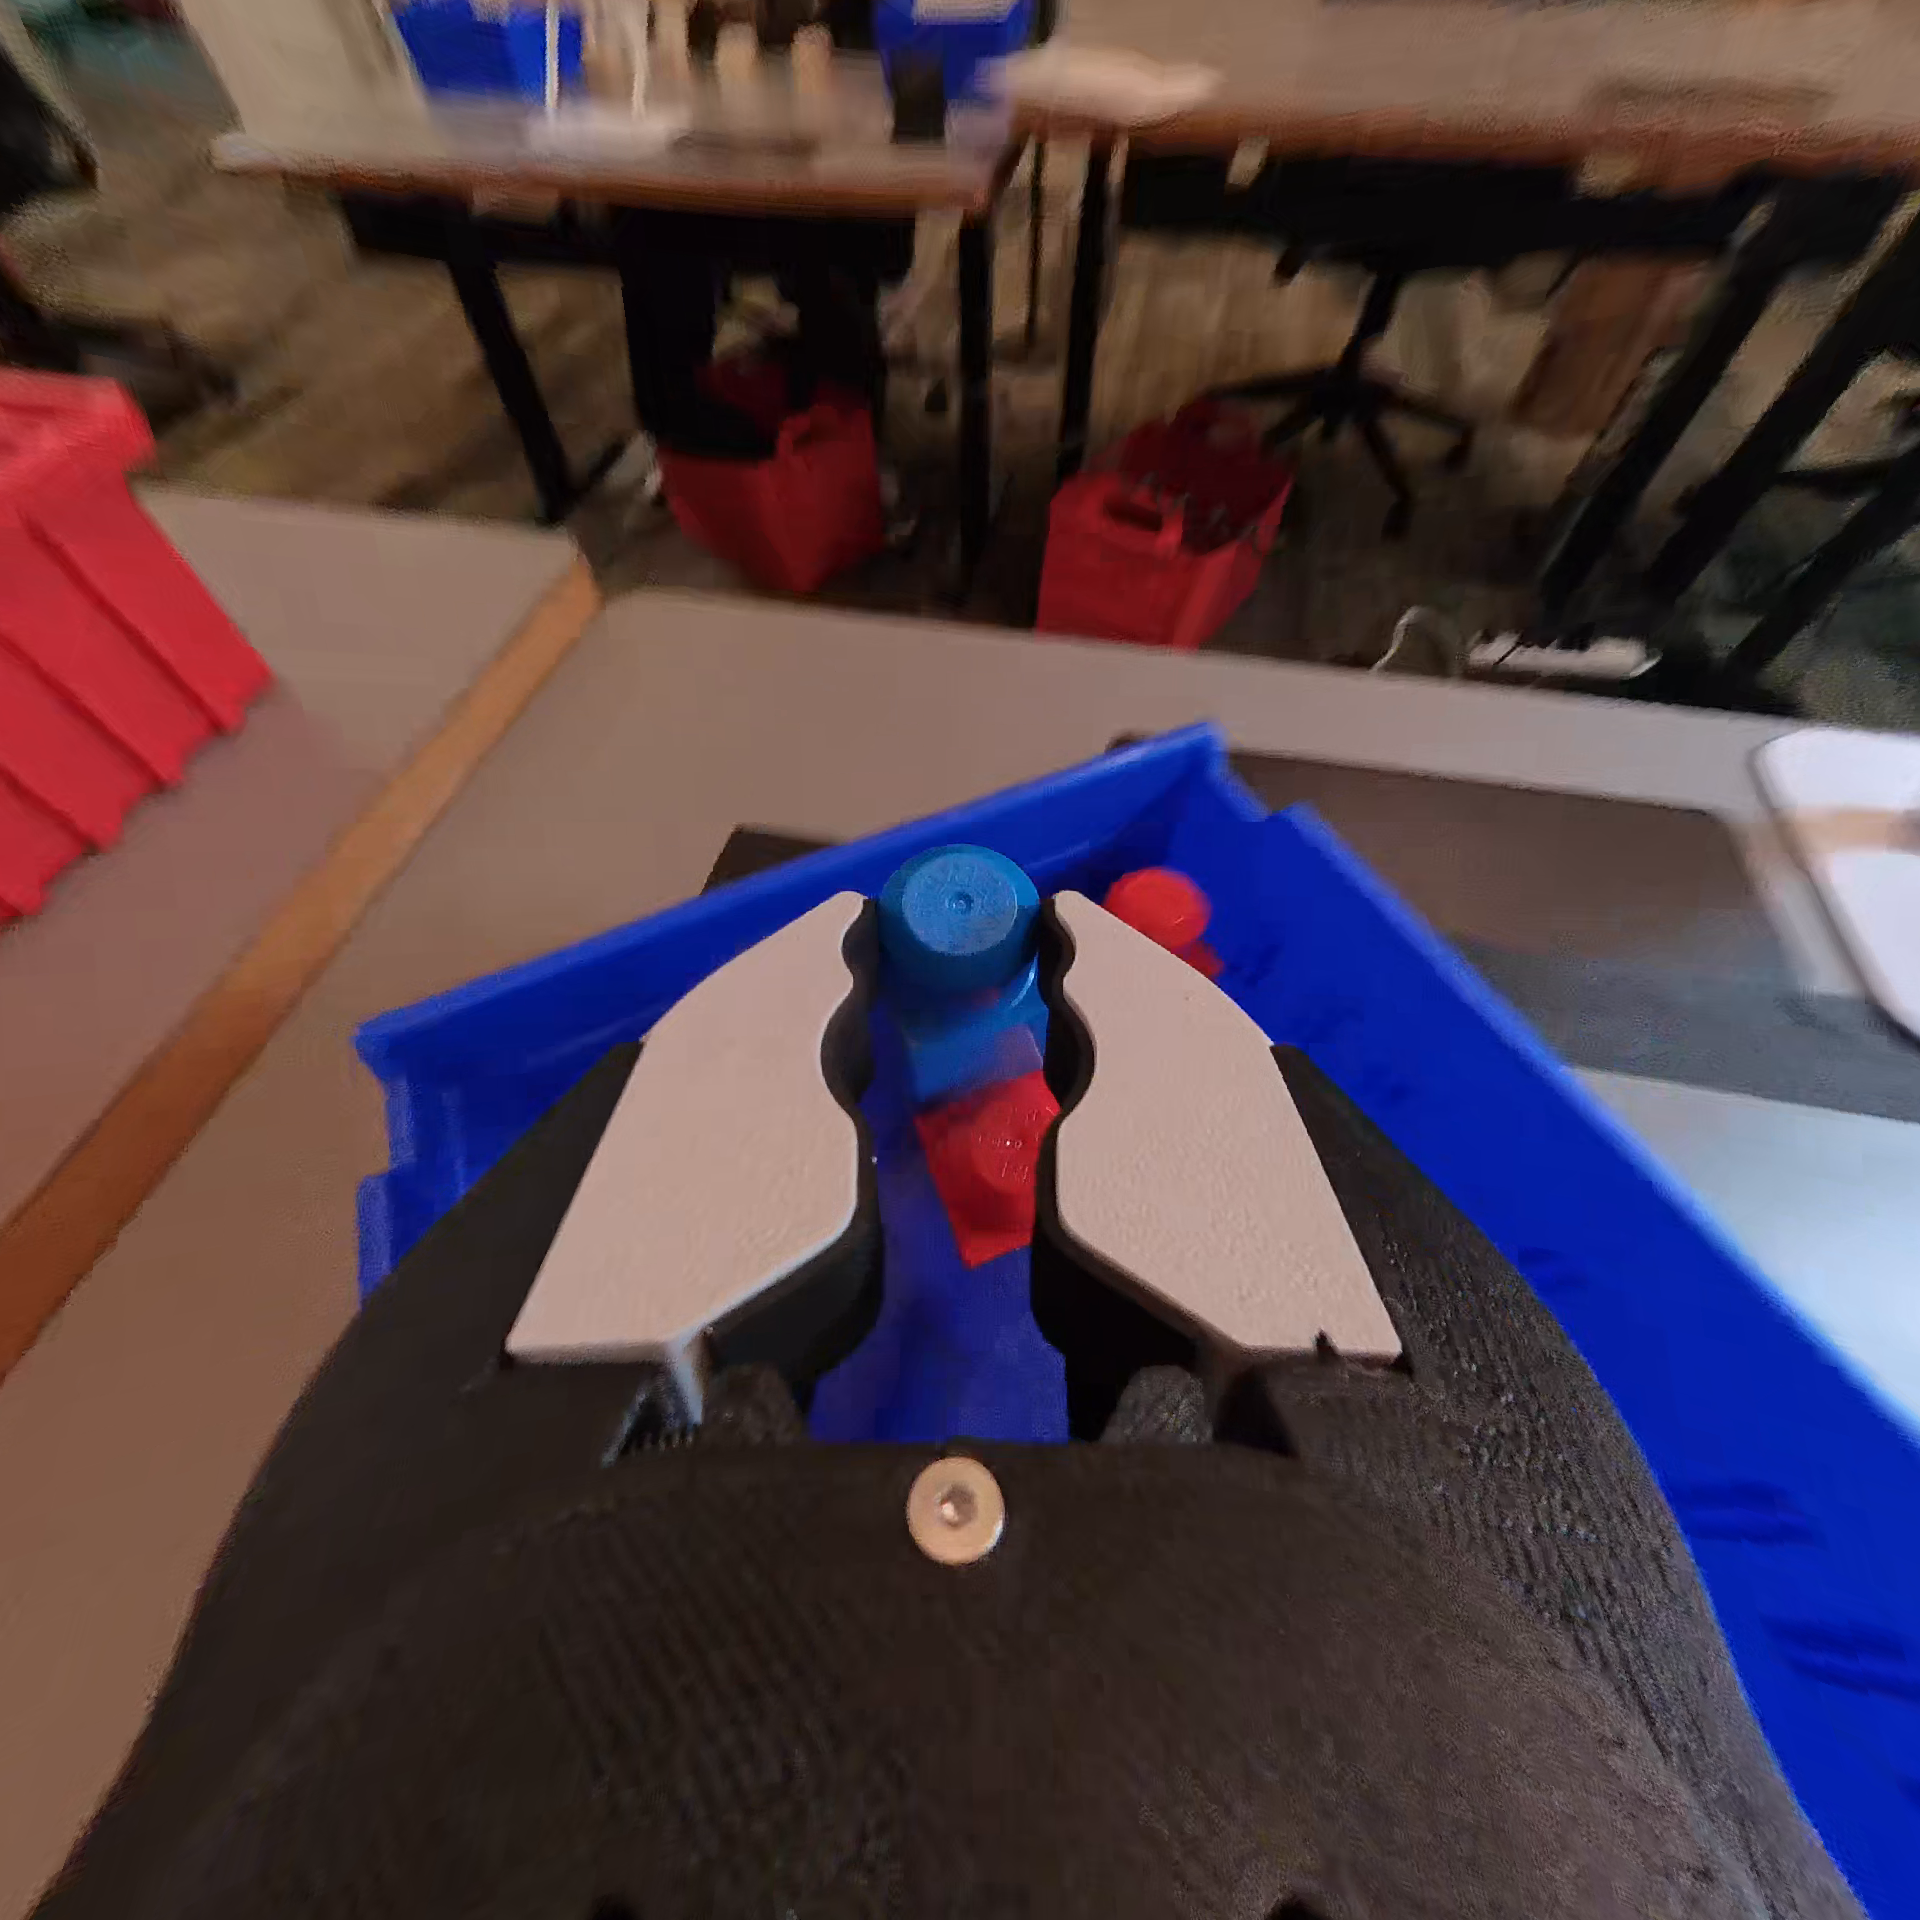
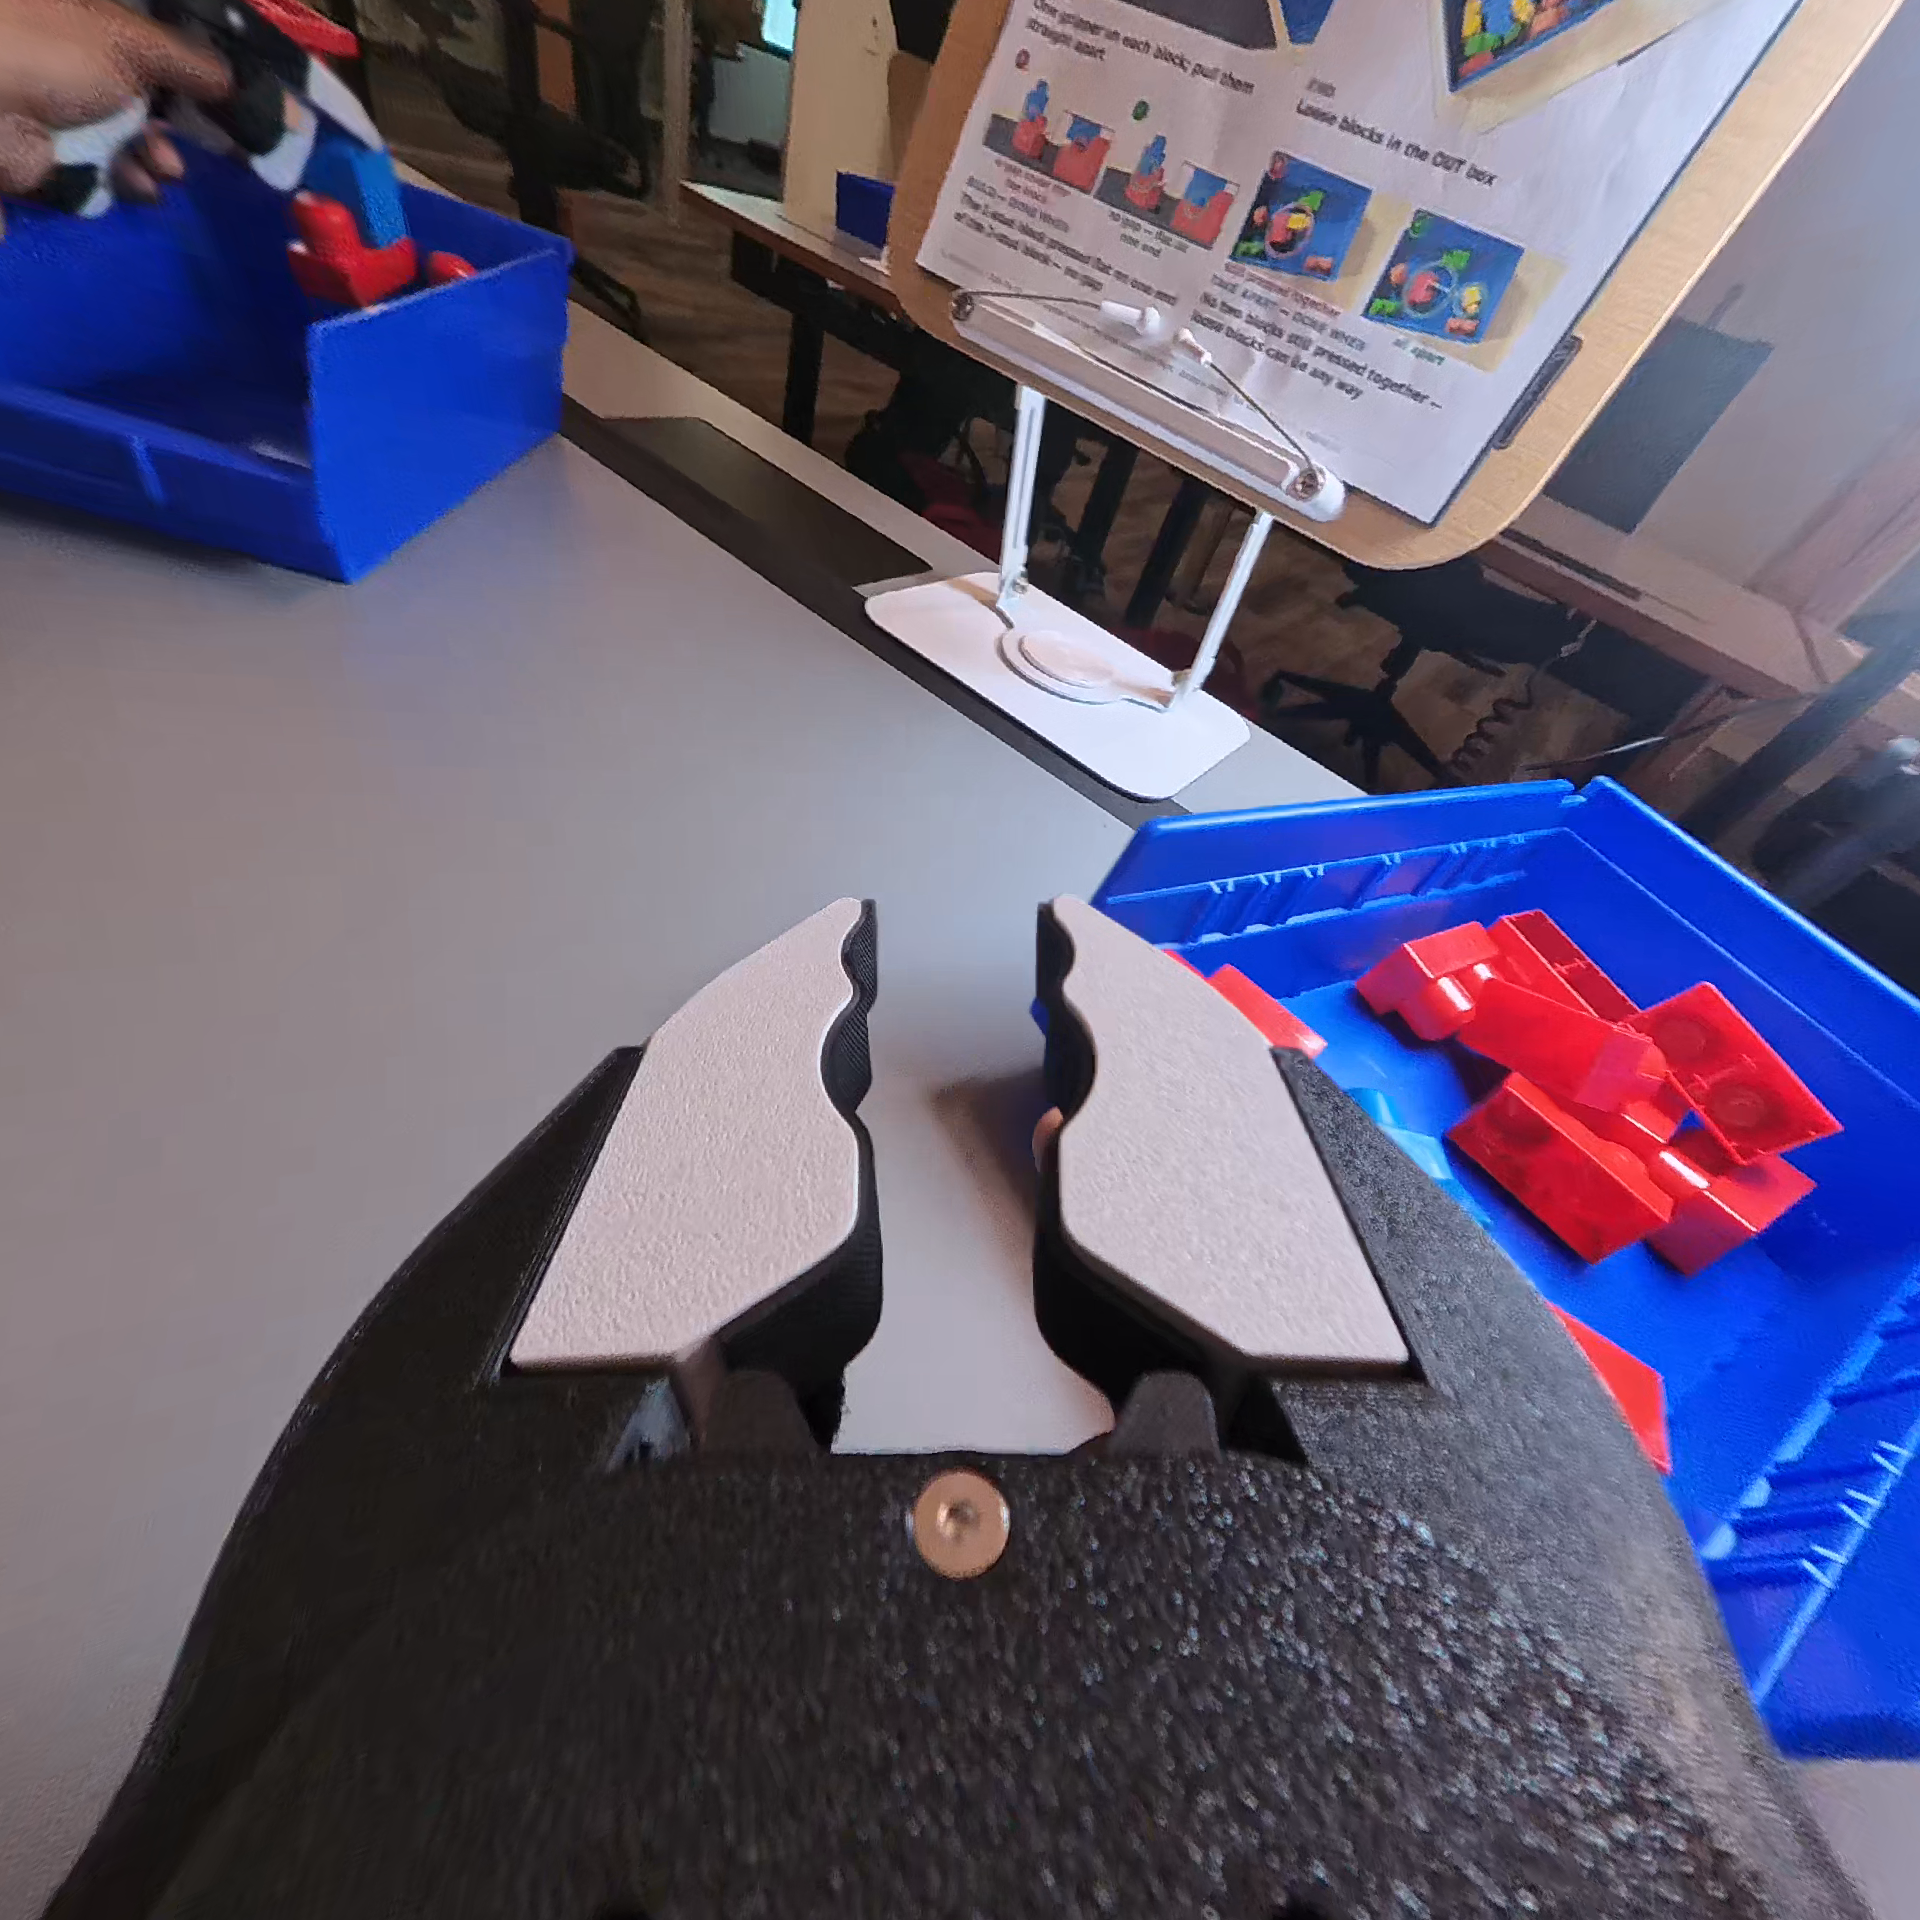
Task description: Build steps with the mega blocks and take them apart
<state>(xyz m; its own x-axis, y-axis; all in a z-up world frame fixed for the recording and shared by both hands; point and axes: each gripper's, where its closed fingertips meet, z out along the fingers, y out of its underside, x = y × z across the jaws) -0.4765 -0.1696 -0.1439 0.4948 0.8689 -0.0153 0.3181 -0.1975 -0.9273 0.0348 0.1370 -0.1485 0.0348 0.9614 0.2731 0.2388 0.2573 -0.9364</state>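
Left tool (image 1: pixel 958 914) grips blue block (image 1: pixel 961 956); instruction sheet (image 2: pixel 1299 208) on stand.

Your left gripper (image 1: pixel 956 920): grey fingers, black body, pinching blue block (image 1: pixel 961 966); red block (image 1: pixel 992 1164) beneath. Blue bin (image 1: pixel 1558 1091) around. Near right: blue bin (image 2: pixel 1787 1382), red blocks (image 2: pixel 1600 1101). Table (image 2: pixel 416 883) grey; far stand (image 2: pixel 1081 696) white.

A printed instruction sheet (image 2: pixel 1278 197) with lines of black text and small colour photographs is clipped to a wooden board on a white stand (image 2: pixel 1081 665). Faint embossed marks, too small to make out, sit on a blue block's stud (image 1: pixel 958 900).
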